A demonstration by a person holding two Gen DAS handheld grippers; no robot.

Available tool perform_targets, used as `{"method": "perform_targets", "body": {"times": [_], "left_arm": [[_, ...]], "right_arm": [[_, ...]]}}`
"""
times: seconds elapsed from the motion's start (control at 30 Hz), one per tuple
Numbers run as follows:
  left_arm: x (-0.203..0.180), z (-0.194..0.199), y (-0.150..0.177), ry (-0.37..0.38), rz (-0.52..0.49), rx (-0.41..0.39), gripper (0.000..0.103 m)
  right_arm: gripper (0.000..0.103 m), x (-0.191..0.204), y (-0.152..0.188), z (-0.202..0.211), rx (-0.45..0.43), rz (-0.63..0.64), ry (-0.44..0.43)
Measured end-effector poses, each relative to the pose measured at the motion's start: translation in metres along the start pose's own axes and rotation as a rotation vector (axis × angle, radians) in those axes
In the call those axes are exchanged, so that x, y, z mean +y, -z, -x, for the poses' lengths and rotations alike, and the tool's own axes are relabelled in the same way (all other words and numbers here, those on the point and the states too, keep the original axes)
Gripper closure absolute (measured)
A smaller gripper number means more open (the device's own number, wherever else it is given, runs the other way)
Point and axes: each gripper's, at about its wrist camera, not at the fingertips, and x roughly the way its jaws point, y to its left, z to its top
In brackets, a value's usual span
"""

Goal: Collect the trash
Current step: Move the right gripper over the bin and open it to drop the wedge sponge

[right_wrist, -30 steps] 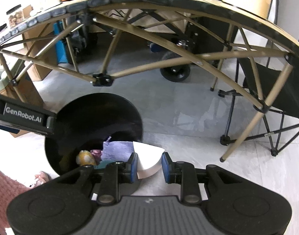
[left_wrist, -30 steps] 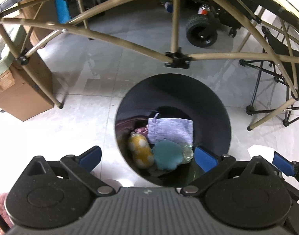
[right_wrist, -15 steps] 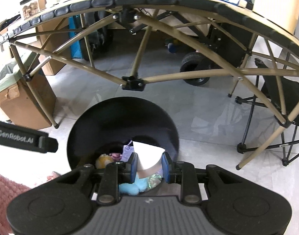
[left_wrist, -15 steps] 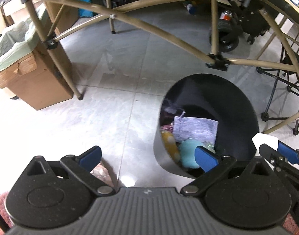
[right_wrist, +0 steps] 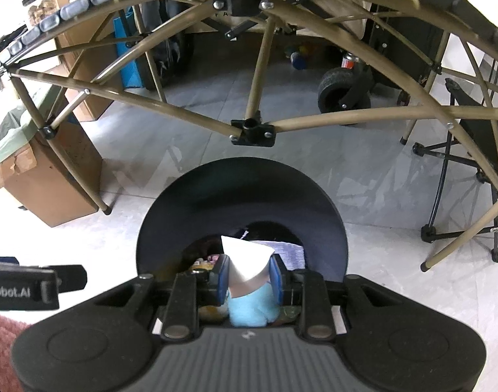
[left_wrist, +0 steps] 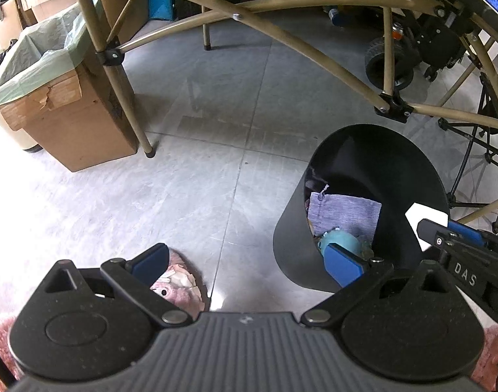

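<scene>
Step in hand: you are carrying a piece of white paper (right_wrist: 247, 263) to the black bin (right_wrist: 242, 192), and judging by the right wrist view it now hangs over the bin's open mouth.
Right tongs (right_wrist: 247, 276): the jaws stand narrow and pinch the folded paper between the blue pads; it juts up past the tips as a white wedge. In the left wrist view the same paper (left_wrist: 426, 217) shows at the tip of your right tool, over the far side of the bin (left_wrist: 373, 176).
Left tongs (left_wrist: 245, 261): wide open and holding nothing; one blue pad (left_wrist: 342, 263) lies in front of the bin's near wall, the other over a pink slipper (left_wrist: 180, 282) on the floor.
How to do it well: keep the paper centred over the opening before you let go, since a light sheet may drift and catch on the rim. Open the jaws fully and cleanly so the paper does not cling to a pad. Hold the left tool clear of the mouth.
In the bin: a lilac cloth pouch (left_wrist: 345, 214), a teal soft toy (left_wrist: 342, 240) and something yellow (right_wrist: 203, 265) already lie at the bottom, so the drop looks short and soft.
Floor (left_wrist: 196, 176): pale grey glossy tiles with glare, bare around the bin.
Room: a folding worktop's tan frame (right_wrist: 255, 107) arches overhead, so lift out with care. A cardboard box lined with a green bag (left_wrist: 57, 98) stands to the left, a wheeled cart (right_wrist: 343, 93) behind, a folding chair (right_wrist: 471, 163) to the right.
</scene>
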Motion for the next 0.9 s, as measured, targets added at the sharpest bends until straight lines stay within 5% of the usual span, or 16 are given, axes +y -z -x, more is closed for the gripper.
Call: {"method": "perform_targets", "body": {"times": [0.2,0.37,0.43,0.9], "left_arm": [[0.012,-0.002,0.000,-0.003,0.023,0.003,0.000],[0.017,-0.003,0.000,-0.005,0.034,0.006,0.000],[0.018,-0.002,0.000,-0.005,0.035,0.006,0.000],[0.017,-0.002,0.001,-0.005,0.034,0.004,0.000]], "right_arm": [[0.069,0.002,-0.003,-0.007,0.019,-0.021,0.006],[0.012,0.003,-0.003,-0.008,0.005,-0.029,0.036],[0.000,0.003,-0.004,-0.008,0.002,-0.027,0.049],[0.000,-0.005,0.000,-0.006,-0.014,-0.056,-0.003]]}}
